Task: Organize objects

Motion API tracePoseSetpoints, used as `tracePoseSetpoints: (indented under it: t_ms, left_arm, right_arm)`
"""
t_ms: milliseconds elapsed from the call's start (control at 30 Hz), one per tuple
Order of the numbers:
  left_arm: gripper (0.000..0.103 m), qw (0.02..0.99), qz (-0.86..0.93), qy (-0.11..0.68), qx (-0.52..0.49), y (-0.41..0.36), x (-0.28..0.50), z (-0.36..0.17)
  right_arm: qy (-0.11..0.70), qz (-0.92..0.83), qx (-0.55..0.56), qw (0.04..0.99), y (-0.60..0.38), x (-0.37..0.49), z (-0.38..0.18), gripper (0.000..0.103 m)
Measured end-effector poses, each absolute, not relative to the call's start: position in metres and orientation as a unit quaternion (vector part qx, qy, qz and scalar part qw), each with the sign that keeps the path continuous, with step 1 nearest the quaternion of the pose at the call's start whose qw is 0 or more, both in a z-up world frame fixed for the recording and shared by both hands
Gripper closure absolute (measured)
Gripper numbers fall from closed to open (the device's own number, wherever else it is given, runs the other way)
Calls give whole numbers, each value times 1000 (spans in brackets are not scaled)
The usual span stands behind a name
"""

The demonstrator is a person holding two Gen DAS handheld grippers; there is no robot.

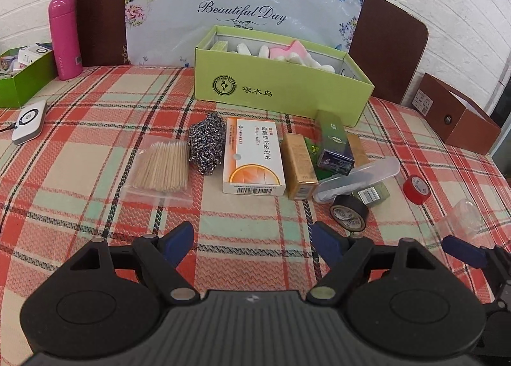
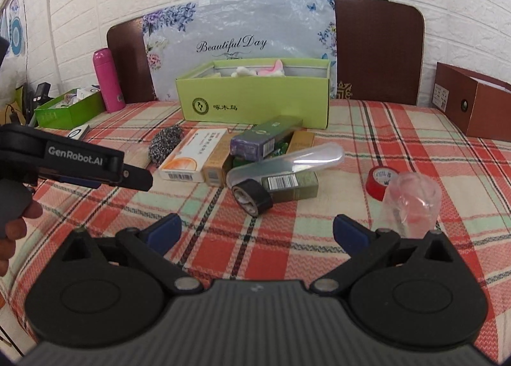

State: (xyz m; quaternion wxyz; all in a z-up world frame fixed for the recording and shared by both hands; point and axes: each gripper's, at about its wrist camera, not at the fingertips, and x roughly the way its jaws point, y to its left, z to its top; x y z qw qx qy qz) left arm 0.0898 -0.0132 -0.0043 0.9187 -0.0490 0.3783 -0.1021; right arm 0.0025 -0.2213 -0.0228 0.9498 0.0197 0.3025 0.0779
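Observation:
A heap of small items lies mid-table: a bag of toothpicks (image 1: 161, 169), a steel scourer (image 1: 206, 145), a white-orange medicine box (image 1: 254, 158), a gold box (image 1: 299, 165), a purple-green box (image 1: 335, 145), a clear plastic case (image 1: 357, 179), black tape (image 1: 349, 214) and red tape (image 1: 416, 189). Behind them stands an open green box (image 1: 281, 86). My left gripper (image 1: 254, 241) is open and empty, short of the heap. My right gripper (image 2: 255, 231) is open and empty, near the black tape (image 2: 252, 197) and a clear cup (image 2: 412, 206).
A pink flask (image 1: 64, 36), a second green box (image 1: 22, 78) and a white device (image 1: 29, 121) are at the far left. A brown box (image 1: 456, 116) stands at the far right. A floral board leans on the wall.

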Motion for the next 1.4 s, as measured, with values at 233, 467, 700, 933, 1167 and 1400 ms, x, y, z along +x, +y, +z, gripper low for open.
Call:
tracePoseSetpoints:
  t_ms: [233,467,700,933,1167,1400]
  left_arm:
    - [19,919,-109,376,-47,-15,94,-9]
    - [19,923,-99,366,-60,-7,109,-18]
    - [19,926,-82,362,-65,-19,152,-32]
    - [27,920,-62,379,-79,-34,186,-47]
    - [34,915,-97,391,-36,-36,169,-45]
    - [34,899,-130,417,-27,-3,104,-41]
  right_arm:
    - [295,88,37,951,-229,13,-31,2]
    - [299,95,-10,950,-203,60,-53,25]
    - [324,102,0,941,-206,57,-56,84]
    - [335,112,21,935,-215,34,-51,84]
    - [353,132,23,926,-210,25,-46,84]
    - [372,211,19,904,-199,11,-40,82]
